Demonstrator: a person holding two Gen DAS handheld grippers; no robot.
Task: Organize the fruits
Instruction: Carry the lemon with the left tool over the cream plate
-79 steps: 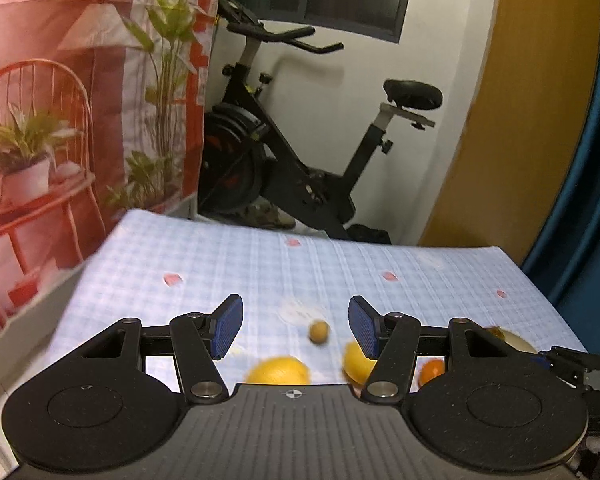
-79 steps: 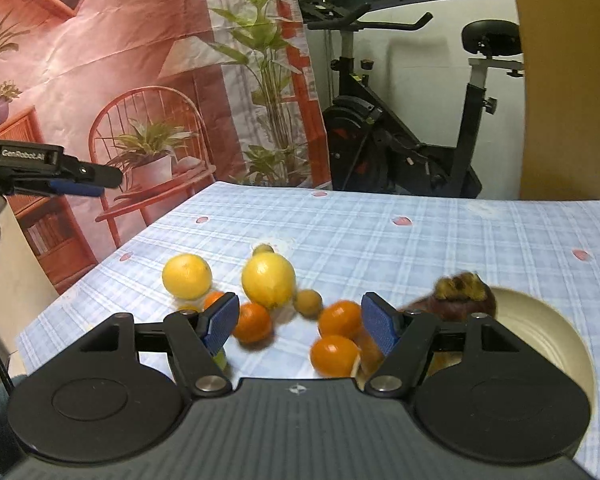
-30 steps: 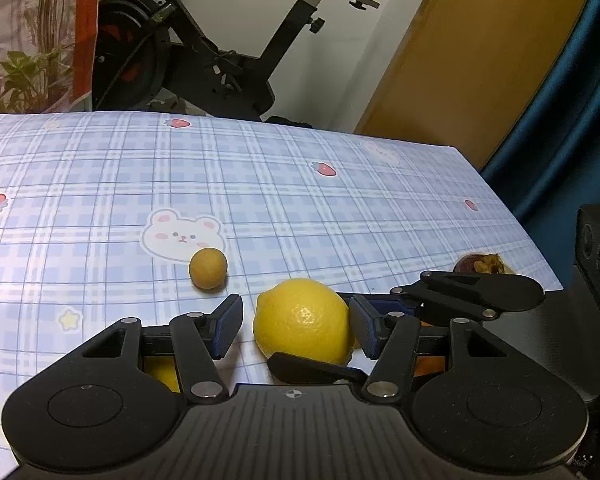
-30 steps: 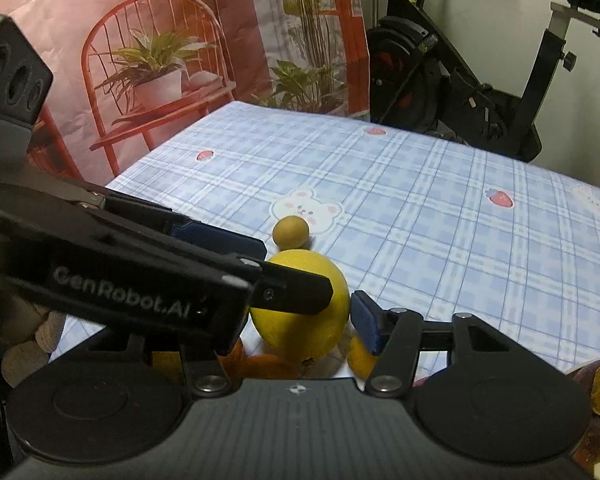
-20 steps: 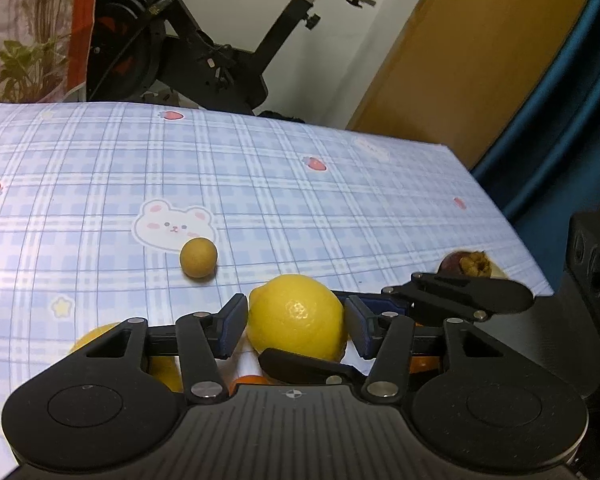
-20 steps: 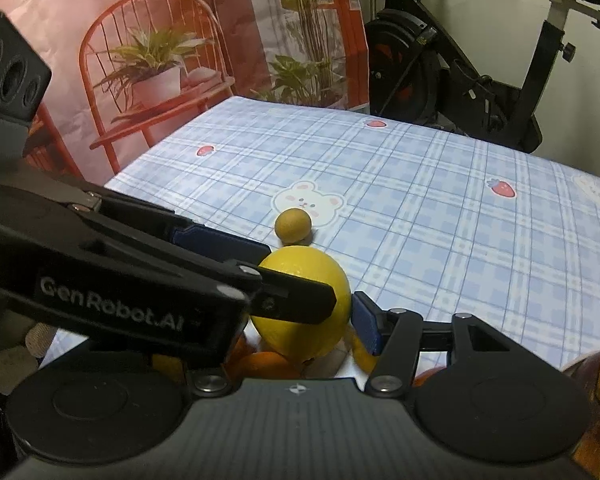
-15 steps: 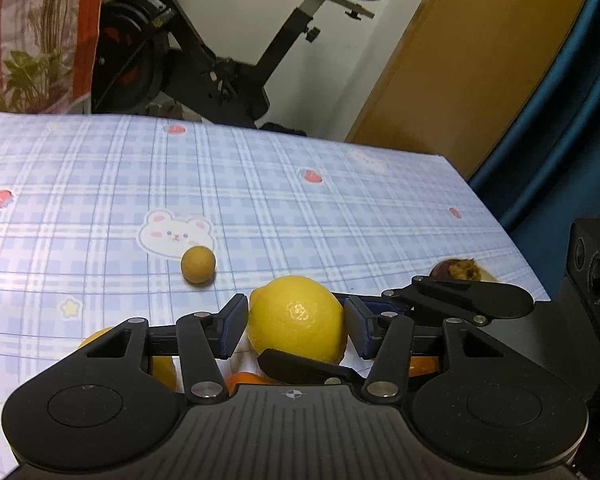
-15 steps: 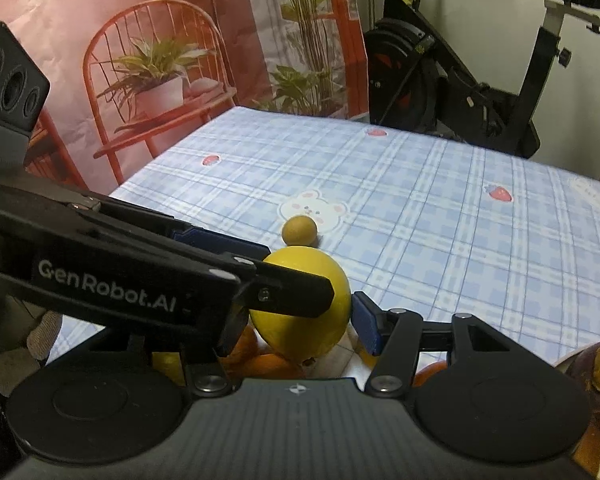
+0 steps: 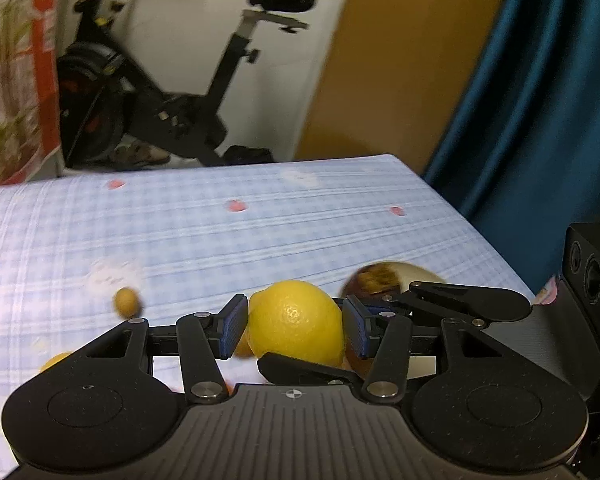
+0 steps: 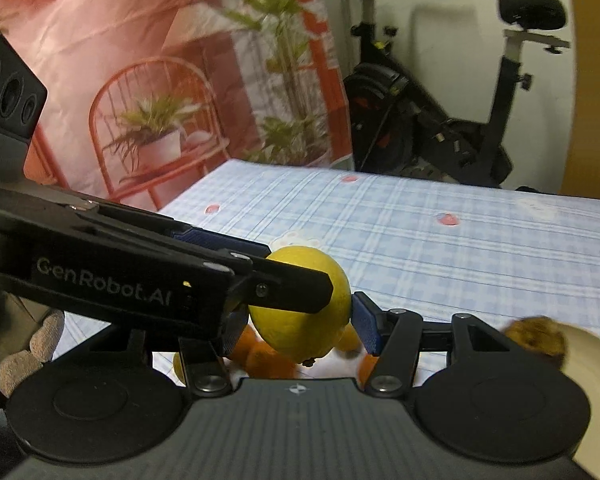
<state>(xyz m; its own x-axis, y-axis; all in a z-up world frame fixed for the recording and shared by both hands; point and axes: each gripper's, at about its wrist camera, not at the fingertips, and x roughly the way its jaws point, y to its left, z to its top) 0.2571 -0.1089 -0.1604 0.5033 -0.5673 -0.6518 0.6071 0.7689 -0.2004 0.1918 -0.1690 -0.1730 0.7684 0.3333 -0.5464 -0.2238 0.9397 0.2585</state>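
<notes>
I start with the table (image 9: pixel 300 220), its blue checked cloth bare across the whole far half, so I have plenty of open room ahead. Its far edge and right-hand edge are the limits I must mind, the right one close beside a dark blue curtain (image 9: pixel 540 100), with an exercise bike (image 9: pixel 172 92) beyond the far edge.

The pale plate (image 10: pixel 596 364) sits low on the right, already bearing a brown fruit (image 10: pixel 536 334), and I judge it the likely place for the fruit.

I take the step in hand to be carrying the lemon (image 9: pixel 296 324): it sits clear of the cloth between both tools. The left gripper (image 9: pixel 294 326) has its blue pads pressed on the lemon's two sides, and the right gripper (image 10: pixel 296 322) pinches the same lemon crosswise, though its left pad is hidden behind the other tool, so I say that with some caution.

Next I would need to swing right and lower over the plate, both tools moving together, then spread the jaws.

Oranges (image 10: pixel 264 354) lie below the lemon, and a small round fruit (image 9: pixel 127 302) rests alone to the left.
</notes>
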